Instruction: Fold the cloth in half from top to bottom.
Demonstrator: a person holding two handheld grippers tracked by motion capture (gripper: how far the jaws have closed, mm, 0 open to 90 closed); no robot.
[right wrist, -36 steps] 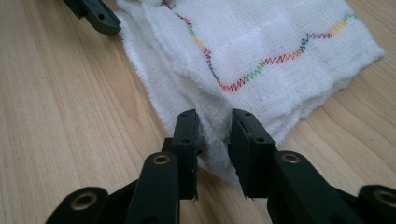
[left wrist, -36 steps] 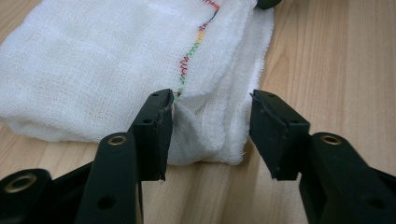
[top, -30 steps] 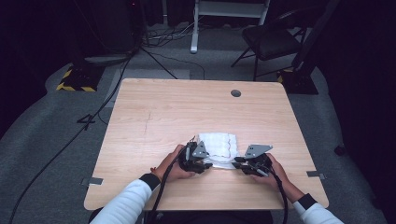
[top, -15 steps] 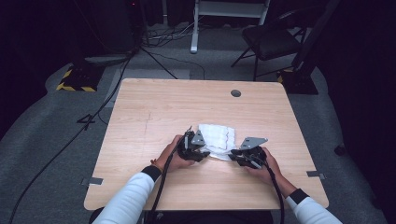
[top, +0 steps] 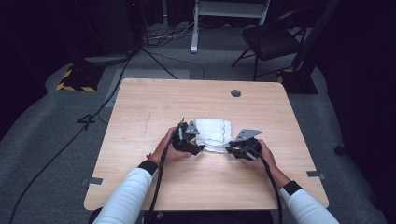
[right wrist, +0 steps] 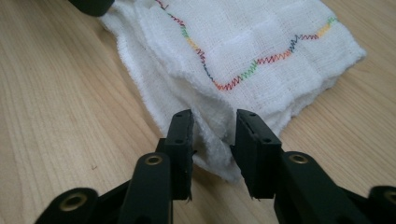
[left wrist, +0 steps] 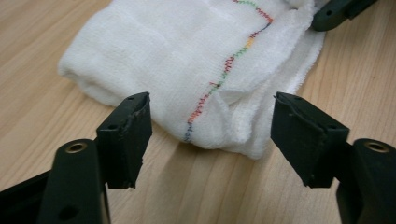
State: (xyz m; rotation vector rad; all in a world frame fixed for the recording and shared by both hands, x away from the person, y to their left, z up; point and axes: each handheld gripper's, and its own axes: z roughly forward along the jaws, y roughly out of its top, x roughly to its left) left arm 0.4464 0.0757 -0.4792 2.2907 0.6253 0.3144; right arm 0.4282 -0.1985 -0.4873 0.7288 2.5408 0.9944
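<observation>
A folded white cloth [top: 212, 133] with a many-coloured zigzag seam lies flat on the wooden table [top: 187, 98]. My left gripper [top: 200, 147] is at its left end. In the left gripper view the jaws [left wrist: 210, 135] stand wide apart and have just been opening; the cloth's [left wrist: 187, 60] near edge lies ahead of them, untouched. My right gripper [top: 229, 150] is at the cloth's right end. Its jaws [right wrist: 214, 140] have just been opening too and keep a narrow gap. A corner of the cloth [right wrist: 261, 46] sits loosely in that gap, resting on the table.
A round cable hole [top: 236, 93] is near the table's far edge. Beyond the table stand a dark chair [top: 271, 39], a white frame [top: 229, 14] and a base with yellow-black tape [top: 74, 81]. Cables run over the grey floor [top: 56, 154].
Both hands have moved a little away from the near edge, along the cloth's ends. The left jaws have spread wide, and the right jaws have parted slightly.
</observation>
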